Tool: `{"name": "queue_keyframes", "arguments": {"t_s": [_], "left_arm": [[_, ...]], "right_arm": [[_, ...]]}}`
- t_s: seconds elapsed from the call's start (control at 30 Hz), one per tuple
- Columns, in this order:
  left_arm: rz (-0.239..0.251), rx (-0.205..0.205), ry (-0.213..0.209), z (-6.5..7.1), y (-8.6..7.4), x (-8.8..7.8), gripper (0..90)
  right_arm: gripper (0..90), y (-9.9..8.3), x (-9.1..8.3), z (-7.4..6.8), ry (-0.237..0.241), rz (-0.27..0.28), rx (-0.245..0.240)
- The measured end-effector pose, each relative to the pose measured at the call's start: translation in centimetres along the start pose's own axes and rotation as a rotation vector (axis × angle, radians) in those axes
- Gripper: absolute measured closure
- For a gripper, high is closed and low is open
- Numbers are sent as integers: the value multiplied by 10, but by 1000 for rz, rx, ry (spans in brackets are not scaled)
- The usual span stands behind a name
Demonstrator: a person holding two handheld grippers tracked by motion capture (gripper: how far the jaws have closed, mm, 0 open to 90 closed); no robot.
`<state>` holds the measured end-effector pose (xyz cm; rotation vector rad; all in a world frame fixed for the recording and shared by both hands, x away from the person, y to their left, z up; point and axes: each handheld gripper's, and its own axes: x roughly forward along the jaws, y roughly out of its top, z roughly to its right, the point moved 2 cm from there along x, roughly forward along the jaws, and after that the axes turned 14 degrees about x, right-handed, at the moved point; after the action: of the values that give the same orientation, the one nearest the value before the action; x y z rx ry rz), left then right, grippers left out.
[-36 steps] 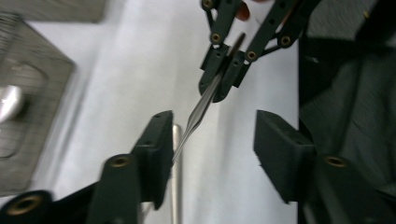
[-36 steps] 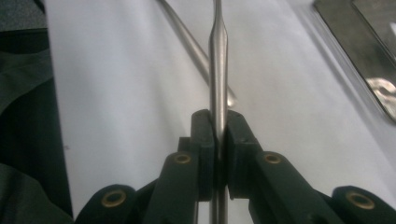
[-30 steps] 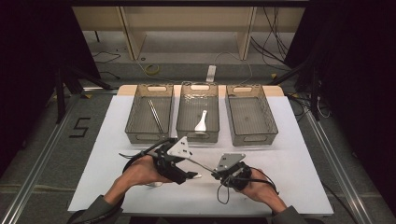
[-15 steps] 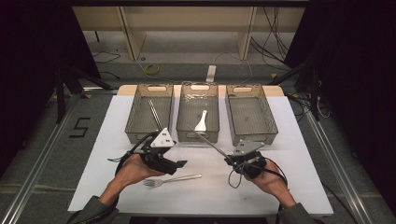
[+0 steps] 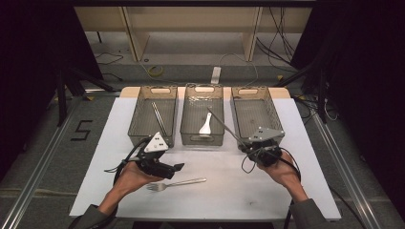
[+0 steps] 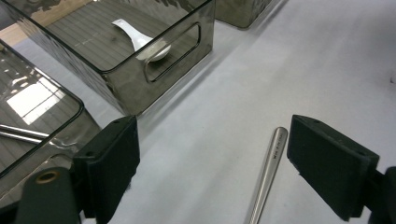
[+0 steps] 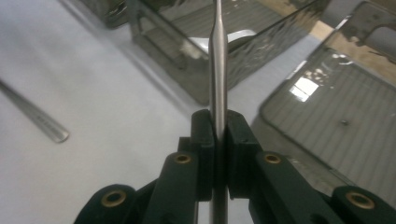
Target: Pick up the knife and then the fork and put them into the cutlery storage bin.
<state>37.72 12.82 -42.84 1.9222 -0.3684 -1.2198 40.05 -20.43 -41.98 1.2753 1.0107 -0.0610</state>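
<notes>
right gripper (image 5: 248, 147) pinching slim steel utensil handle (image 7: 218, 70), aimed 11 o'clock over middle smoked-plastic bin (image 5: 191, 138) | left gripper (image 5: 174, 168) jaws just spread, steel fork (image 5: 177, 183) lying on white table (image 5: 229, 191) | advice: keep pinch firm, lower tip in before release

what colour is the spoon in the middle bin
White, clearest in the left gripper view: spoon.

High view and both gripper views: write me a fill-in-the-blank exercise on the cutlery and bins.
1. The fork lies on the white table with its tines pointing ____ in the high view.
2. The right hand-held gripper is shut on a thin metal ____.
3. The white spoon lies in the ____ bin of three.
4. The left hand-held gripper has jaws that stand ____.

Missing words: left; utensil; middle; open
</notes>
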Motion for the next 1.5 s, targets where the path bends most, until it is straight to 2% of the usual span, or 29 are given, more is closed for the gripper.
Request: {"name": "queue_keyframes", "arguments": {"t_s": [0.23, 0.47, 0.83, 1.13, 1.37, 1.5], "left_arm": [[34, -8, 15, 0, -4, -3, 161], [45, -11, 15, 1, -5, -3, 158], [65, -30, 32, 0, -7, -6, 157], [59, -22, 37, 2, -7, -7, 155], [54, -22, 35, 2, -8, -7, 155], [55, -18, 35, 4, -8, -7, 155]], "right_arm": [[843, 15, 3, 22, -41, 21, 64], [843, 33, 10, 36, -87, 15, 88], [843, 59, 20, 61, -163, 9, 160], [843, 66, 34, 74, -196, -18, 208], [842, 67, 50, 85, -234, -61, 263], [842, 66, 55, 88, -246, -72, 275]]}}
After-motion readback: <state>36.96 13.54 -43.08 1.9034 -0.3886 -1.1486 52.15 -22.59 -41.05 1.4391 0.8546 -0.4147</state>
